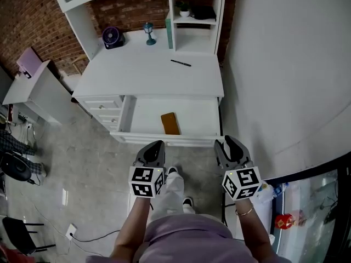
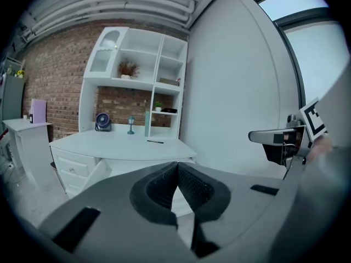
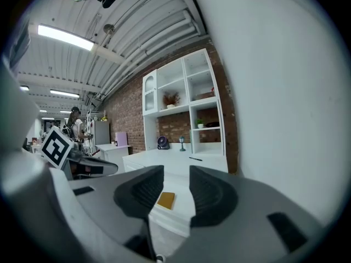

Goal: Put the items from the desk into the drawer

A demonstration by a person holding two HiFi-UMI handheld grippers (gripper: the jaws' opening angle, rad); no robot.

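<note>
A white desk [image 1: 148, 70] has its wide drawer [image 1: 164, 140] pulled open. A brown notebook [image 1: 170, 123] lies flat inside the drawer, also seen in the right gripper view as the notebook [image 3: 166, 200]. A black pen [image 1: 180, 63] rests on the desktop toward the back right. At the back stand a purple fan [image 1: 112, 37] and a small teal lamp [image 1: 148, 33]. My left gripper [image 1: 156, 145] hangs in front of the drawer, shut and holding nothing [image 2: 177, 166]. My right gripper [image 1: 227, 142] is beside it, open and holding nothing [image 3: 176, 171].
A shelf unit [image 1: 194, 15] with a small plant stands on the desk's back right. Small side drawers [image 1: 107, 111] sit left of the open drawer. A white side cabinet [image 1: 33, 86] stands further left. A white wall [image 1: 285, 64] runs close on the right.
</note>
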